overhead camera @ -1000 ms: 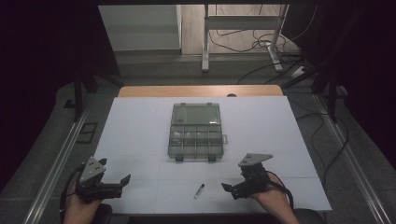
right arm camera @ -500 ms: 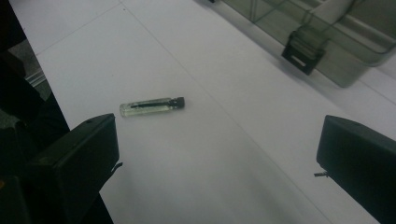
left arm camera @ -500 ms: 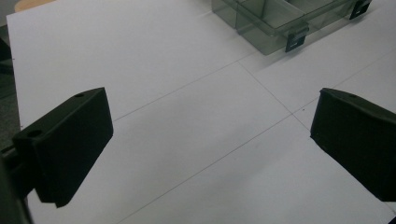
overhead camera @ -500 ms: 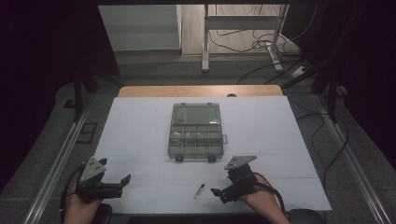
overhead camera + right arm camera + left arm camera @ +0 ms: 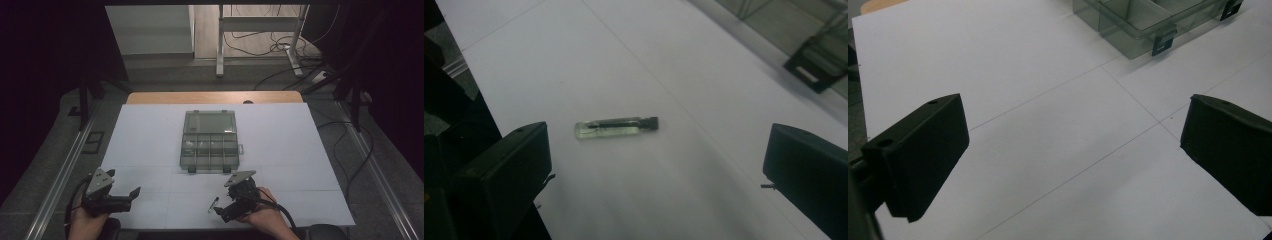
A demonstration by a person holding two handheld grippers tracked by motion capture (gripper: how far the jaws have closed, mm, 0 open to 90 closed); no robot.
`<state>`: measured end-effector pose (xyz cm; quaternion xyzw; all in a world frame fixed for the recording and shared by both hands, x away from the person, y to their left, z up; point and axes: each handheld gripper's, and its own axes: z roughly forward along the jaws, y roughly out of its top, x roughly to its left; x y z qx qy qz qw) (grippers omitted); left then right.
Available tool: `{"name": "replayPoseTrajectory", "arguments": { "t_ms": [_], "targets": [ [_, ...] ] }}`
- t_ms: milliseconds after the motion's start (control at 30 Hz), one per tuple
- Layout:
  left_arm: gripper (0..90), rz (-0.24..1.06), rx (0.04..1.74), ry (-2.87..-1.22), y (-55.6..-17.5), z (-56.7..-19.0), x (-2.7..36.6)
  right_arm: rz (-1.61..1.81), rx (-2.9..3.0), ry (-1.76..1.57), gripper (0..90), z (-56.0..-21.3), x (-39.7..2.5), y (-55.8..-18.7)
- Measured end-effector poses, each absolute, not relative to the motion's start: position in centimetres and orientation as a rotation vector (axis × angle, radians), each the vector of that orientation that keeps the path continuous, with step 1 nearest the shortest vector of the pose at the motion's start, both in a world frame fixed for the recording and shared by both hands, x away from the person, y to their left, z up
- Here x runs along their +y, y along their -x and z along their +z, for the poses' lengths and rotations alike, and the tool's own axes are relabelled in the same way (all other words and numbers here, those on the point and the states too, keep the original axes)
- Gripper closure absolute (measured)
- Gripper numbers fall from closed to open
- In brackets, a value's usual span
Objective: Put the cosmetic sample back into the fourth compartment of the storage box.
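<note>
At the near left edge of the white table the left gripper rests low with its jaws spread wide and nothing between them, probably parked there to leave the middle free. In its own view there is bare table ahead and a corner of the clear compartment box beyond. That box sits centred with its lid laid back, presumably so its cells can be reached (some hold small pale bits, too small to name). Right of centre, near the front edge, a small clear vial with a dark cap lies flat. The right gripper hovers close behind it, jaws released and straddling its line, apparently lined up for a pickup.
</note>
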<state>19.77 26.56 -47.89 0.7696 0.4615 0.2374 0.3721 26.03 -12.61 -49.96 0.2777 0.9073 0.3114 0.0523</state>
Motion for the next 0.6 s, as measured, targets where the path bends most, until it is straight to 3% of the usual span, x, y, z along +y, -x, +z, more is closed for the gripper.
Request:
{"name": "replayPoseTrajectory", "arguments": {
  "t_ms": [200, 600],
  "targets": [
    [0.0, 0.607, 1.179, -1.973, -19.8, -47.9, 26.5, 0.919, 2.784, -0.817, 2.0, -50.5, -11.3, -25.9],
    [0.0, 0.602, 1.171, -1.976, -19.9, -47.9, 26.6, 0.899, 2.798, -0.756, 23.8, -51.4, -9.8, -25.6]
  ]
}}
